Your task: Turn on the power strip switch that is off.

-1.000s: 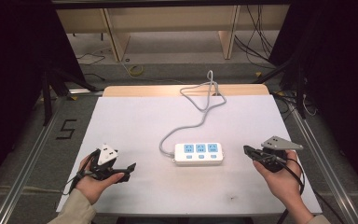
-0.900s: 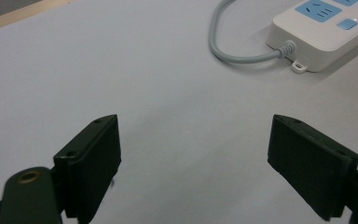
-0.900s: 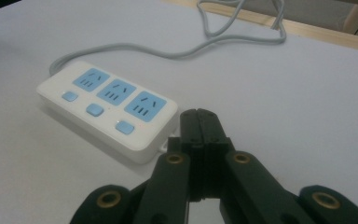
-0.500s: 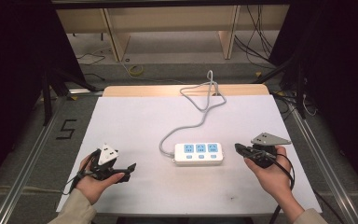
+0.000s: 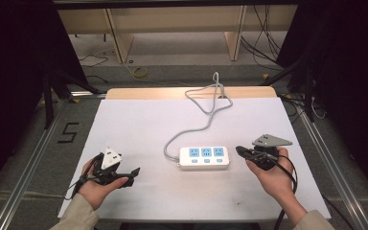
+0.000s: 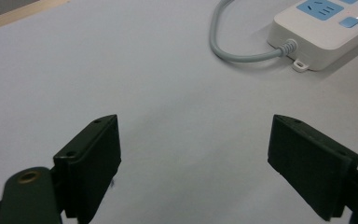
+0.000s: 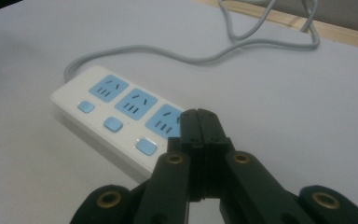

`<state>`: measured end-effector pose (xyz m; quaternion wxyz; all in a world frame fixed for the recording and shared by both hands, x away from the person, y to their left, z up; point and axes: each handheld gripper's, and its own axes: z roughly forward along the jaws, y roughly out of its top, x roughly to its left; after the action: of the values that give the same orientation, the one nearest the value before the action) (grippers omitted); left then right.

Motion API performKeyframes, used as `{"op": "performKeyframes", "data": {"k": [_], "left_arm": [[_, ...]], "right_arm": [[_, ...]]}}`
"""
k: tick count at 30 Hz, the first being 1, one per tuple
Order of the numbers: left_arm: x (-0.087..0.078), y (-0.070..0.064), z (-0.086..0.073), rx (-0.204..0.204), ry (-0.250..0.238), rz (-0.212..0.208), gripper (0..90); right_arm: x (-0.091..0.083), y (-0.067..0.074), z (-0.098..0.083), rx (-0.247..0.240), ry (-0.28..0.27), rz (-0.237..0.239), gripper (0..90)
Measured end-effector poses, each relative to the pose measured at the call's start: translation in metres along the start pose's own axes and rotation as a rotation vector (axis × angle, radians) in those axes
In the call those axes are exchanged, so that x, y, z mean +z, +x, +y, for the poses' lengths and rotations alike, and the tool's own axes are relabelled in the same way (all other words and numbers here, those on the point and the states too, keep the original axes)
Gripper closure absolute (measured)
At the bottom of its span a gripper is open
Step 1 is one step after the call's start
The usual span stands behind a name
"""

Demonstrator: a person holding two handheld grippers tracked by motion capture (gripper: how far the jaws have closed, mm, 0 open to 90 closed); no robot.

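Inspector: Fingers of right gripper (image 7: 198,116) pressed together, empty; left gripper (image 6: 193,154) spread wide, idle.
Operator: Target?
Inspector: Power strip (image 5: 204,157), table centre, at nine o'clock of the right tips. Advise pressing squarely on the nearest switch button (image 7: 146,146).

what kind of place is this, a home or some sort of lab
Most likely a lab or test room, not a home: a white table framed by metal rails, dark curtains on both sides, and loose cables on the floor behind.
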<state>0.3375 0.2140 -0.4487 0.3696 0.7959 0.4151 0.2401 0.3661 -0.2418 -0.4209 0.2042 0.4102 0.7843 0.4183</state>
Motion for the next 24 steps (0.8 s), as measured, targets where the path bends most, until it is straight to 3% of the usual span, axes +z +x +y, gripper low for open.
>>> {"op": "performKeyframes", "data": {"k": [24], "left_arm": [[0.000,0.000,0.000,0.003,0.001,-0.002,16.8]], "right_arm": [[0.021,0.013,0.011,-0.003,0.042,0.057,90.0]]}}
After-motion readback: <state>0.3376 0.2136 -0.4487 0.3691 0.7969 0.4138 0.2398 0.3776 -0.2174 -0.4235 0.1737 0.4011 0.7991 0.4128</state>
